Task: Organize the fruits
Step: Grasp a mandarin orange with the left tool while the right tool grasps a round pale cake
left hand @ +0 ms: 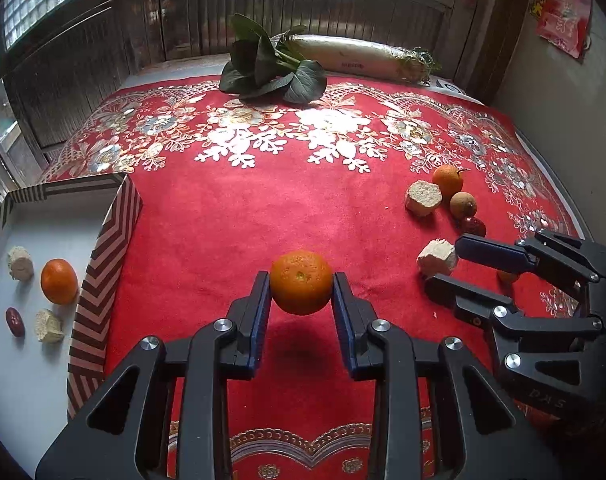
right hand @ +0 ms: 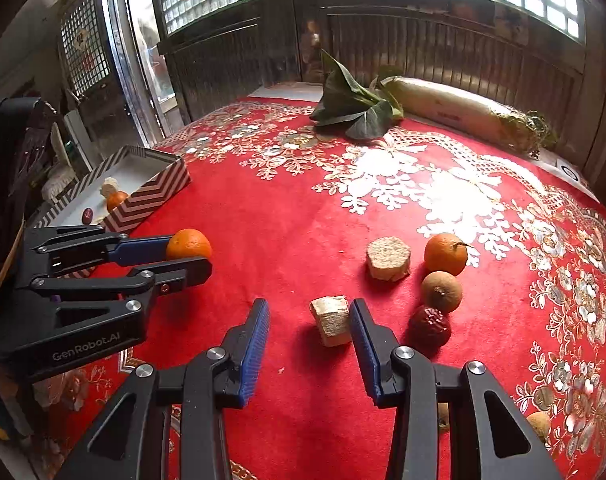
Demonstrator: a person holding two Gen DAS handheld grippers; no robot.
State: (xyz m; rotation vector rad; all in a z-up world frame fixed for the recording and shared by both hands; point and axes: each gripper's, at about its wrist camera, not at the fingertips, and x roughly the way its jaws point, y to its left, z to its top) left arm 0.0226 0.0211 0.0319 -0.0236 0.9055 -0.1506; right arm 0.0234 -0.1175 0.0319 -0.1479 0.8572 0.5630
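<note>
left gripper grips an orange above the red bench. right gripper is spread wide around a pale chunk. four pieces sit in the box; several remain outside.

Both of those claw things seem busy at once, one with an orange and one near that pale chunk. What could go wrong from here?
1. The left gripper pinches the orange only at its fingertips, lifted off the cloth; the round fruit might slip before reaching the striped box.
2. The right gripper is open around the pale chunk, which sits close to one finger; closing could nudge it aside.
3. The red date lies just beside that finger and might get bumped.
</note>
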